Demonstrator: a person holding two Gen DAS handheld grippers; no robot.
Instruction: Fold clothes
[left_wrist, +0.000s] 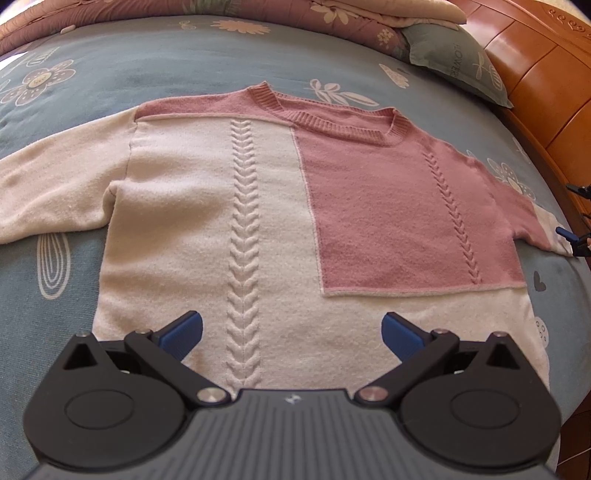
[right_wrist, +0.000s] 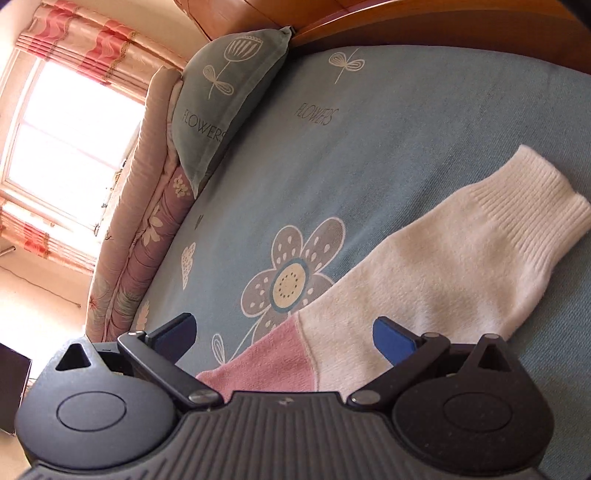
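Note:
A pink and cream knit sweater (left_wrist: 280, 221) lies flat, front up, on the blue floral bed sheet (left_wrist: 110, 62), collar away from me, both sleeves spread out. My left gripper (left_wrist: 291, 334) is open and empty, hovering above the sweater's lower hem area. My right gripper (right_wrist: 282, 338) is open and empty, just above the sweater's right sleeve (right_wrist: 424, 280), where the pink part meets the cream part; the ribbed cuff (right_wrist: 532, 199) points away. The right gripper's blue fingertip (left_wrist: 565, 233) shows at the far right edge in the left wrist view, by that sleeve.
A blue pillow (left_wrist: 454, 62) marked FLOWERS and a folded pink quilt (left_wrist: 258, 14) lie along the far side of the bed. A wooden headboard (left_wrist: 546, 92) stands at the right. In the right wrist view a window with pink curtains (right_wrist: 74, 122) is at left.

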